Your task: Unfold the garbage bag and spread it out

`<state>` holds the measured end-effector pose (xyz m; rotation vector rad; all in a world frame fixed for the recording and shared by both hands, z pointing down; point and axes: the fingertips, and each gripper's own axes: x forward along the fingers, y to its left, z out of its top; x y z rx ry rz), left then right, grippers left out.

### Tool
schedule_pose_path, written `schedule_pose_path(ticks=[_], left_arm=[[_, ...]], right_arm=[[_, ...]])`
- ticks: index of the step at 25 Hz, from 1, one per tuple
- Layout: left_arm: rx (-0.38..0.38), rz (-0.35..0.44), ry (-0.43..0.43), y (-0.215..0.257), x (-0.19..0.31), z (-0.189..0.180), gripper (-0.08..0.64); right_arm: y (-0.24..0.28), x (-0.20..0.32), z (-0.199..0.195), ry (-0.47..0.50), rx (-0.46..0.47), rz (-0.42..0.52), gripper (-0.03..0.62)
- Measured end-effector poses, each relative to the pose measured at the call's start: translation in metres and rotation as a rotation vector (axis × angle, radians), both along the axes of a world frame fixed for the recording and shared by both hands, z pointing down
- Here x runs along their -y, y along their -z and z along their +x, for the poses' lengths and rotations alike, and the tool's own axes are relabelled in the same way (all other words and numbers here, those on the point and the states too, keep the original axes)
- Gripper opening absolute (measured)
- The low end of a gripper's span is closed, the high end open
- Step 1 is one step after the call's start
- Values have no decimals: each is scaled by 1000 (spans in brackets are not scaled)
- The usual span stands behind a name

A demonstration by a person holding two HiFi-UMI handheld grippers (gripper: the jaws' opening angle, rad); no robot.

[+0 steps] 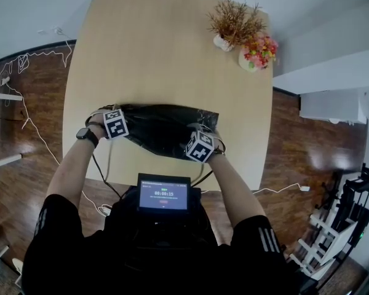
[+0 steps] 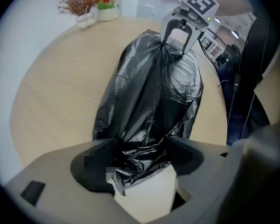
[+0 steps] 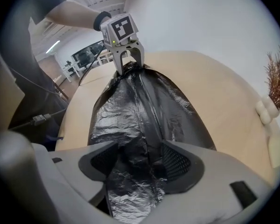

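Resting the garbage bag across the desk, stretched lengthwise with both grippers slack on its ends.

Your desk (image 1: 160, 54) carries the black garbage bag (image 1: 163, 125) crosswise on its near half, well short of its far edge. The bag is drawn out long but still rucked, and it gathers to a bunch at each end. Your left gripper (image 3: 129, 65) points down at the desk's near left with its jaws wide, and the bag's end sits loose between them, not pinched. Your right gripper (image 2: 174, 43) tilts down at the desk's near right, jaws also apart, with the other end lying between the pads unsqueezed. By the look of it, the lengthwise pull is done and the widening remains. The next move calls for a fresh bite on a single edge of film, then drawing it toward the desk's far edge to flatten the folds.
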<state>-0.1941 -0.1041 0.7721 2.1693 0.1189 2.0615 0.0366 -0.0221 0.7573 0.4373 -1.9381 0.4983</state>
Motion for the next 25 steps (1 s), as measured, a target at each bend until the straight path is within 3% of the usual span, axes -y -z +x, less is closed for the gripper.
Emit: schedule_pose_path(ticks=[2, 8, 12, 14, 18, 19, 25], left_arm=[[-3, 1, -6, 0, 1, 0, 377], [-16, 9, 2, 1, 1, 1, 380], [-76, 55, 15, 23, 3, 8, 377], [-91, 93, -18, 32, 4, 9, 379], [-35, 132, -126, 21, 5, -5, 379], [-24, 124, -134, 16, 5, -7, 380], [6, 65, -138, -2, 2, -15, 410]], right_arm=[[0, 0, -1, -3, 7, -10, 362], [13, 5, -3, 9, 32, 23, 365], [38, 19, 8, -45, 68, 98, 365], [40, 20, 23, -68, 56, 113, 365], [20, 6, 56, -102, 15, 44, 365], [14, 1, 62, -103, 7, 22, 402], [3, -6, 72, -47, -20, 4, 428]])
